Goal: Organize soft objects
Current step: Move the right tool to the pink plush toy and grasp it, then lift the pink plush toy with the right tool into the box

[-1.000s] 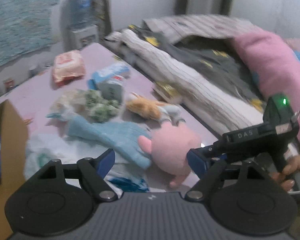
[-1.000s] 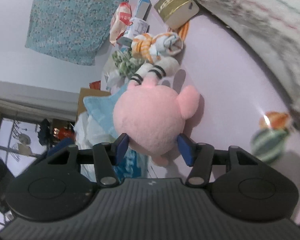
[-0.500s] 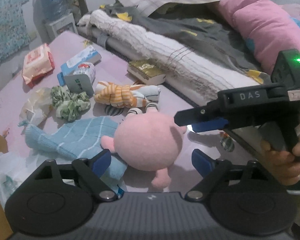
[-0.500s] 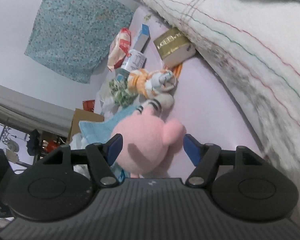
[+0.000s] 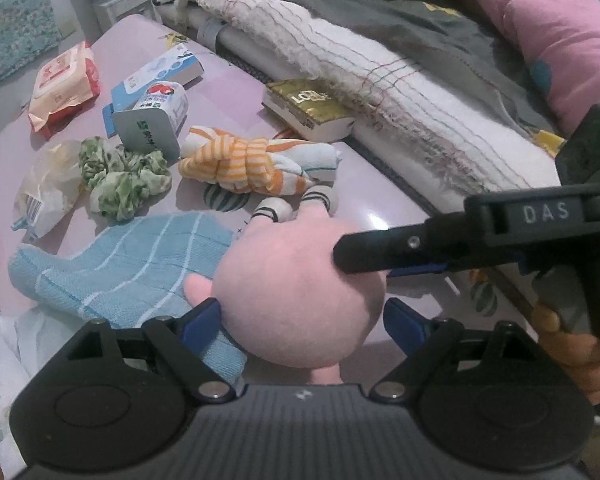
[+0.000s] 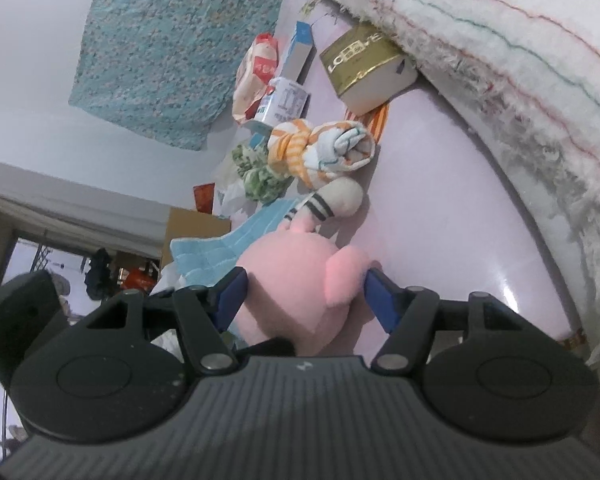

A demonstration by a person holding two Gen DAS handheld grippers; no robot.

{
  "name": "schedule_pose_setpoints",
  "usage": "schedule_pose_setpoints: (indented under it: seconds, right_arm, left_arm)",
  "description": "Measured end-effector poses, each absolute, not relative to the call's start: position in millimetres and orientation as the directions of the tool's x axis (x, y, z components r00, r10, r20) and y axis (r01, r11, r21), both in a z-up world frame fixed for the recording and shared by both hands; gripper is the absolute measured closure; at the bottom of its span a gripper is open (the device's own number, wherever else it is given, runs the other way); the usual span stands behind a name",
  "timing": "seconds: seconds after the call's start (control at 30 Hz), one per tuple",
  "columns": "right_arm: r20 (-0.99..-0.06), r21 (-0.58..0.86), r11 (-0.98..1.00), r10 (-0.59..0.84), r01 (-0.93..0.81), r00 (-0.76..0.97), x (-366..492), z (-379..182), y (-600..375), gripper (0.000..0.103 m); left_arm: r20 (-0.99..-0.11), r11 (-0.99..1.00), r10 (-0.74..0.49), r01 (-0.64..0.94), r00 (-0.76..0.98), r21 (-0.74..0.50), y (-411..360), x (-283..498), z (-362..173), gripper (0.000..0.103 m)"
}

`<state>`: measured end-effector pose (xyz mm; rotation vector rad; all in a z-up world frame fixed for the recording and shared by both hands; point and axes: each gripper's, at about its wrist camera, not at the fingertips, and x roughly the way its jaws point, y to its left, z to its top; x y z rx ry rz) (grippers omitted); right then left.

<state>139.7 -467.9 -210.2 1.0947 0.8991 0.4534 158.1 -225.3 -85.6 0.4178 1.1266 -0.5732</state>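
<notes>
A round pink plush toy (image 5: 296, 300) lies on the lilac table (image 5: 236, 92), partly on a light blue knitted cloth (image 5: 120, 268). My left gripper (image 5: 302, 320) is open, its blue pads on either side of the plush. My right gripper (image 6: 306, 294) is open too and straddles the same plush (image 6: 300, 280); its black arm crosses the left wrist view (image 5: 460, 244). An orange-striped rolled cloth (image 5: 252, 164) and a green scrunchie (image 5: 124, 180) lie beyond.
On the table lie a gold box (image 5: 308, 108), a small milk carton (image 5: 156, 120), a blue-white box (image 5: 160, 76), a red wipes pack (image 5: 64, 88) and a plastic bag (image 5: 48, 188). A blanket-covered bed (image 5: 380, 68) borders the right. A cardboard box (image 6: 192, 232) stands at the left.
Both grippers have moved in on the pink plush, which now sits between the pads of each. The left view has dropped closer to the table.
</notes>
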Motion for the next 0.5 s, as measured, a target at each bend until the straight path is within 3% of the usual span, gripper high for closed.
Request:
schedule_pose_setpoints:
  seconds: [0.5]
  right_arm:
    - [-0.366, 0.905, 0.422, 0.709, 0.054, 0.603, 127, -186, -463, 0.045]
  left_arm:
    - [-0.893, 0.789, -0.247, 0.613, 0.376, 0.040, -225, 145, -65, 0.018]
